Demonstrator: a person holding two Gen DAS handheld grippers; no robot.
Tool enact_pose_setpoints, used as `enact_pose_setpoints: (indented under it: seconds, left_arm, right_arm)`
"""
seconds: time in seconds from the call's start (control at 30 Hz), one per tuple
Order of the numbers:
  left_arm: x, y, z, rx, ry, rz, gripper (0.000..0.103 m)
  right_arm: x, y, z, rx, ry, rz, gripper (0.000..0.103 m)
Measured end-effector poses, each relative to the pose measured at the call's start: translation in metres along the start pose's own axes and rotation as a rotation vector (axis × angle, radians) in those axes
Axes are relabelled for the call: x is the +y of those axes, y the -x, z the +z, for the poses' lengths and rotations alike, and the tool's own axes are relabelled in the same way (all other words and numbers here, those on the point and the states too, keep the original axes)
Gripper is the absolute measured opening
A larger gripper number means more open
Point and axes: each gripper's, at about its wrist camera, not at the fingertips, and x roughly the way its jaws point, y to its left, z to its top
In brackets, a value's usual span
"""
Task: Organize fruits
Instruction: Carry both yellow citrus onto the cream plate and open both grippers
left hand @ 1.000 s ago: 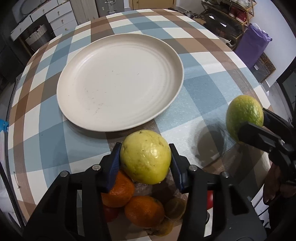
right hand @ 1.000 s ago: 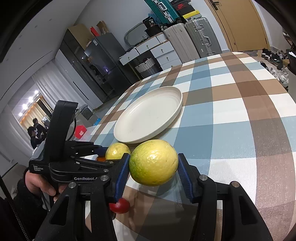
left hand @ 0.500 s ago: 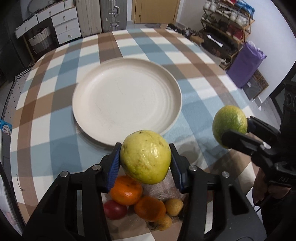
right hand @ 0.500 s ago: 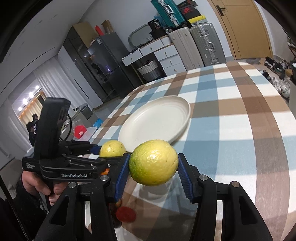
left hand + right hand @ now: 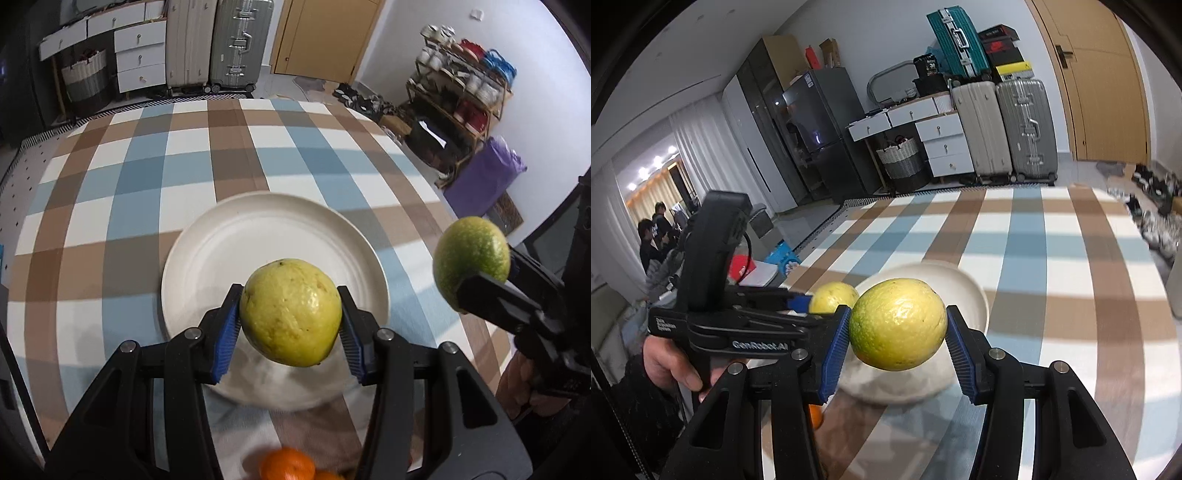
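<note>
My left gripper (image 5: 290,328) is shut on a yellow guava (image 5: 290,312), held in the air over the near rim of the white plate (image 5: 258,236). My right gripper (image 5: 897,336) is shut on a greener guava (image 5: 897,323), also above the plate (image 5: 975,291). In the left wrist view the green guava (image 5: 471,258) and the right gripper hang at the right edge. In the right wrist view the yellow guava (image 5: 833,297) shows at the left, in the other gripper held by a hand (image 5: 670,360). The plate holds nothing.
Oranges (image 5: 288,465) lie on the checked tablecloth (image 5: 147,166) at the near edge, below the left gripper. An orange (image 5: 815,417) also peeks beside the right gripper's left finger. Suitcases, drawers and a shoe rack stand beyond the table.
Both grippers rose and moved forward over the plate with their guavas. The pile of oranges and other fruit slid nearly out of view at the bottom. More of the room shows.
</note>
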Motion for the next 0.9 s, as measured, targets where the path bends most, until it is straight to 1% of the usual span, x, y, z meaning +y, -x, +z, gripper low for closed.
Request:
enact_pose_setpoints:
  seconds: [0.1, 0.2, 0.27, 0.4, 0.5, 0.67, 0.8, 0.9]
  left_arm:
    - [0.004, -0.012, 0.011, -0.002, -0.009, 0.011, 0.046]
    - [0.012, -0.028, 0.022, 0.005, 0.01, 0.002, 0.046]
    - [0.018, -0.04, 0.026, 0.006, 0.029, 0.029, 0.046]
    - [0.024, -0.064, 0.029, 0.032, 0.038, 0.051, 0.046]
    - [0.028, -0.074, 0.03, 0.044, 0.042, 0.048, 0.046]
    - [0.029, -0.087, 0.03, 0.075, 0.0, 0.07, 0.046]
    - [0.03, -0.094, 0.032, 0.096, -0.005, 0.053, 0.046]
    - [0.029, -0.096, 0.033, 0.092, -0.012, 0.045, 0.046]
  right_arm:
    - [-0.006, -0.015, 0.014, 0.02, 0.01, 0.002, 0.052]
    - [-0.01, -0.032, 0.022, 0.045, 0.036, -0.01, 0.052]
    - [-0.014, -0.043, 0.026, 0.06, 0.038, -0.014, 0.052]
    - [-0.028, -0.067, 0.03, 0.102, -0.02, 0.01, 0.052]
    - [-0.038, -0.086, 0.029, 0.145, -0.055, 0.017, 0.052]
    - [-0.052, -0.111, 0.027, 0.201, -0.114, 0.036, 0.052]
    - [-0.058, -0.123, 0.027, 0.224, -0.142, 0.046, 0.052]
    - [-0.058, -0.129, 0.028, 0.235, -0.147, 0.047, 0.052]
